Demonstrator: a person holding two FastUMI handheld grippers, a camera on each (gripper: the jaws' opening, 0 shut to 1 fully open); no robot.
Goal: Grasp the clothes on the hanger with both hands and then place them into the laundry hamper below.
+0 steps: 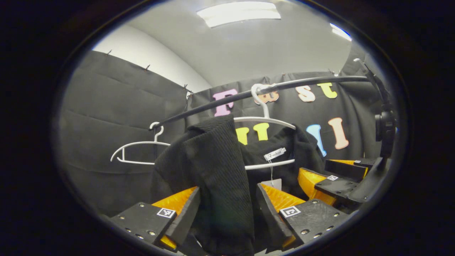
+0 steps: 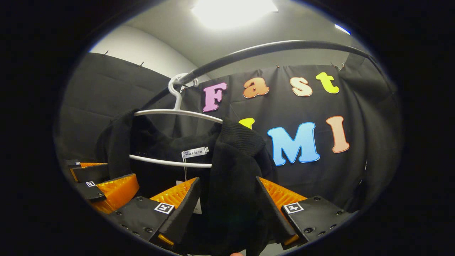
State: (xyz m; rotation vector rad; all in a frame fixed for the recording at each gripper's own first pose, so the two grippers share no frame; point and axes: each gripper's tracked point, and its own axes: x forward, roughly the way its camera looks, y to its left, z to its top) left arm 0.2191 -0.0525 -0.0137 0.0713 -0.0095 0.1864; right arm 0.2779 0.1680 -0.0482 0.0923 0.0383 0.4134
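Black knitted cloth hangs down between the two fingers of the left gripper [image 1: 227,213], and the fingers sit on each side of that fold of the clothes [image 1: 213,167]. I cannot tell if they press it. The right gripper [image 2: 227,209] is around the other shoulder of the clothes [image 2: 234,167] in the same way. In the left gripper view it shows off to the right, beside the cloth. The clothes are on a white hanger [image 2: 174,113] that hooks over a dark rail [image 2: 270,48]. Another white hanger [image 1: 137,151], bare, hangs on the rail [image 1: 305,82] too. Black cloth wall [image 1: 106,106] is behind.
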